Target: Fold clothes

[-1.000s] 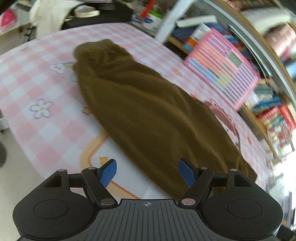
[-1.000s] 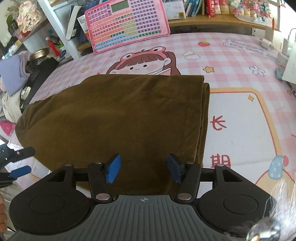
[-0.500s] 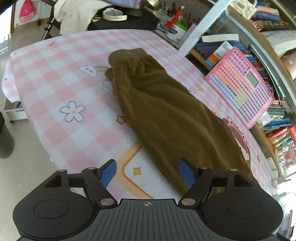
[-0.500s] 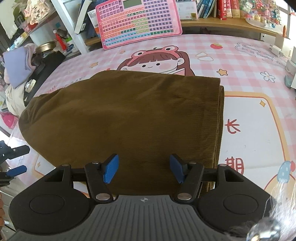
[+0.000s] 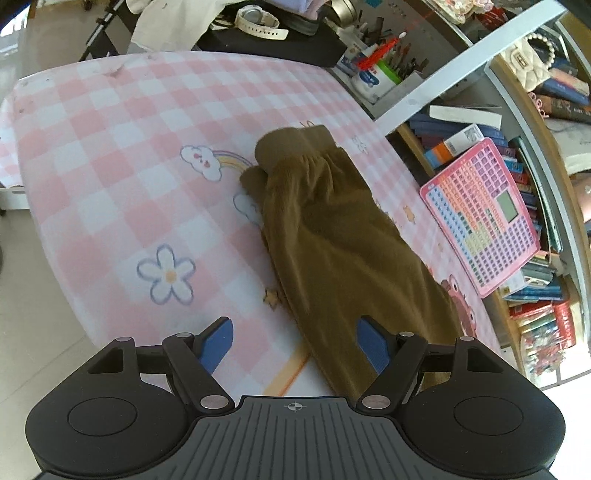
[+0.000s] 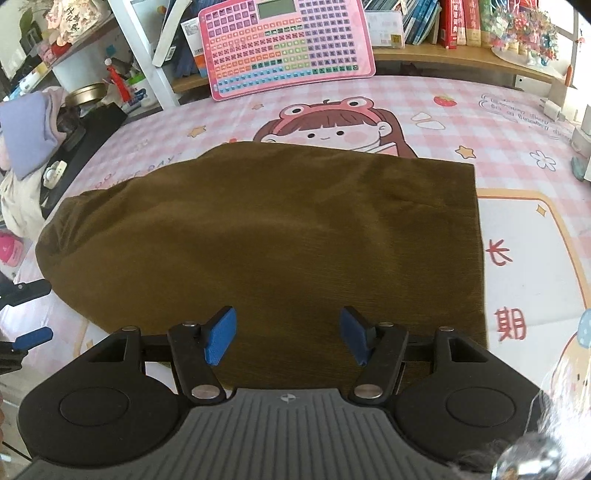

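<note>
A brown corduroy garment [image 6: 273,236] lies folded flat on the pink checked tablecloth [image 6: 517,122]. In the left wrist view the same garment [image 5: 332,236] runs away from me, its gathered waistband end far off. My left gripper [image 5: 295,345] is open above the cloth's near left edge, holding nothing. My right gripper [image 6: 288,334] is open just over the garment's near edge, nothing between its blue pads [image 6: 219,334]. The left gripper's fingers [image 6: 29,314] show at the far left of the right wrist view.
A pink toy keyboard [image 6: 288,44] leans against the bookshelf [image 6: 461,22] at the back. A pen pot [image 5: 380,72] and a black tray with a watch [image 5: 262,27] sit beyond the table's far end. The table edge [image 5: 55,266] drops to the floor on the left.
The left gripper has pulled back and swung left, so the garment looks smaller and more of the table end shows. The right gripper has drawn back slightly. Both stayed open.
</note>
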